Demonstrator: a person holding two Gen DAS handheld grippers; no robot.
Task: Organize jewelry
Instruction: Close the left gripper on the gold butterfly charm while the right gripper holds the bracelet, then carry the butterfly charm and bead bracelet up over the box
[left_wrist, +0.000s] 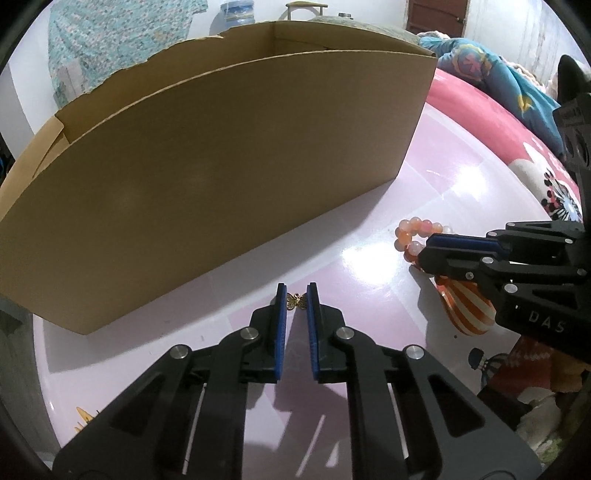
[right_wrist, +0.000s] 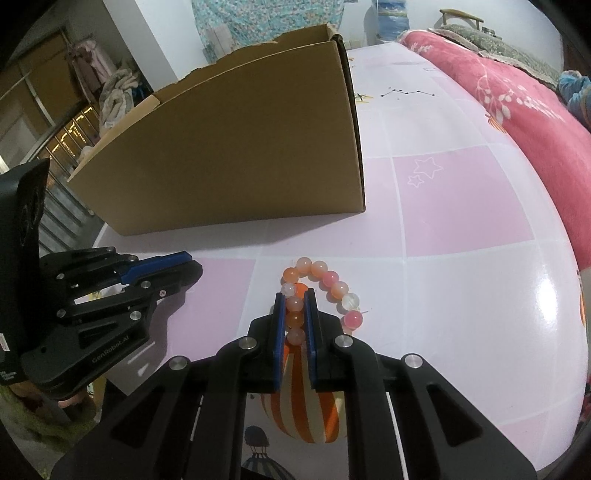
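Black linkages and blue pads fill the foreground of both wrist views. Our left gripper (left_wrist: 296, 301) sits low over the pink-and-white checked table (left_wrist: 369, 221), its pads drawn in on a small gold butterfly charm (left_wrist: 296, 301); the charm spans the narrow gap at the fingertips and looks pinched between them, though we cannot tell how firmly. Just beyond the tips stands a large open cardboard box (left_wrist: 221, 177), its long side wall facing us, its far rim torn.

Our right gripper (right_wrist: 294, 301) is clamped on a bracelet of orange, pink and clear beads (right_wrist: 332, 282). Several beads sit between the blue pads; the remaining loop curves out ahead and to the right, lying on the table (right_wrist: 461, 295). Under the fingers we see an orange-and-white striped balloon print (right_wrist: 306, 417) on the table cover.

From the left wrist view, the right gripper (left_wrist: 428, 251) comes in from the right edge with the bracelet (left_wrist: 410, 232) at its tip, near the box's right corner. From the right wrist view, the left gripper (right_wrist: 192, 264) lies low at the left, in front of the box (right_wrist: 240, 147). A red floral blanket (right_wrist: 517, 103) borders the table's far right.
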